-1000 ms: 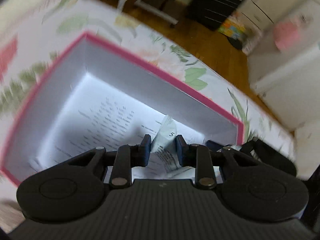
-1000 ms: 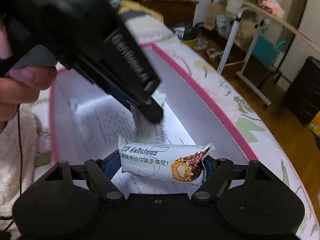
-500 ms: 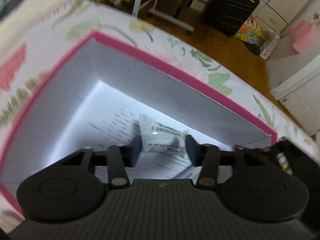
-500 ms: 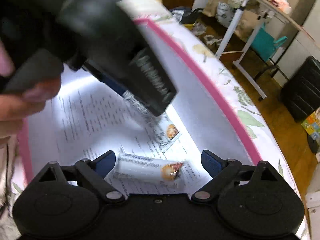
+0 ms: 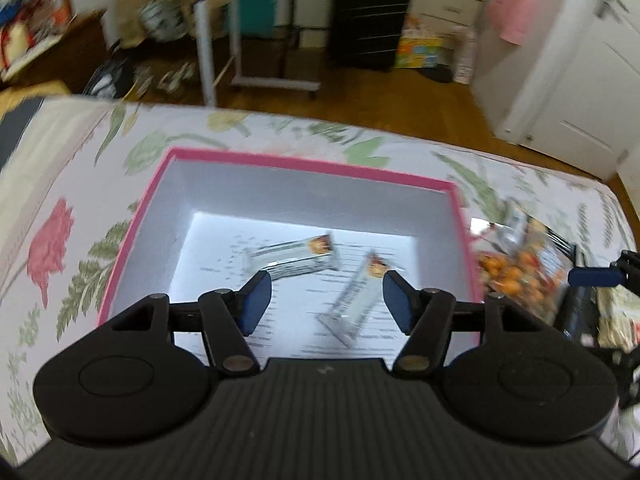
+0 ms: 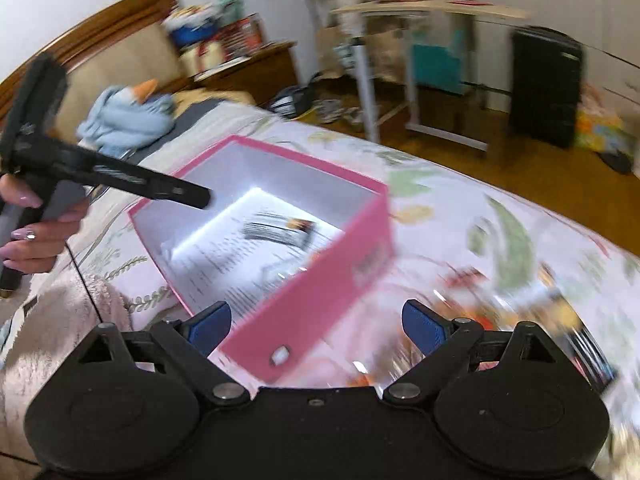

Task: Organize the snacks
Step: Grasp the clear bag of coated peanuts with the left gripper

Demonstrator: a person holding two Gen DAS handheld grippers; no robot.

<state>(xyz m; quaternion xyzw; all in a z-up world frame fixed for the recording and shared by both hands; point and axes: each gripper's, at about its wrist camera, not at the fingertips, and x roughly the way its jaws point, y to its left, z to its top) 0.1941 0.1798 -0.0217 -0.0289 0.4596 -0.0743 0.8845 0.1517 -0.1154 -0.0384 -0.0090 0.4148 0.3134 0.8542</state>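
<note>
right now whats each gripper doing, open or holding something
Left gripper: open, holding nothing, above the pink box with two snack bars inside.
Right gripper: open, holding nothing, over the box's near corner.

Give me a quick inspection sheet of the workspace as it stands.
Surface: floral-print bedspread.
Job's things: pink-rimmed cardboard box, open, printed paper lining it; two white-wrapped snack bars lie inside, apart.
Clutter: blurred pile of orange-printed snack packets right of the box.
Grippers: left gripper open, empty, over the box; right gripper open, empty, at the box's near corner.
Cables: thin black cord below the left hand.
Surroundings: black suitcase, wooden floor.
</note>
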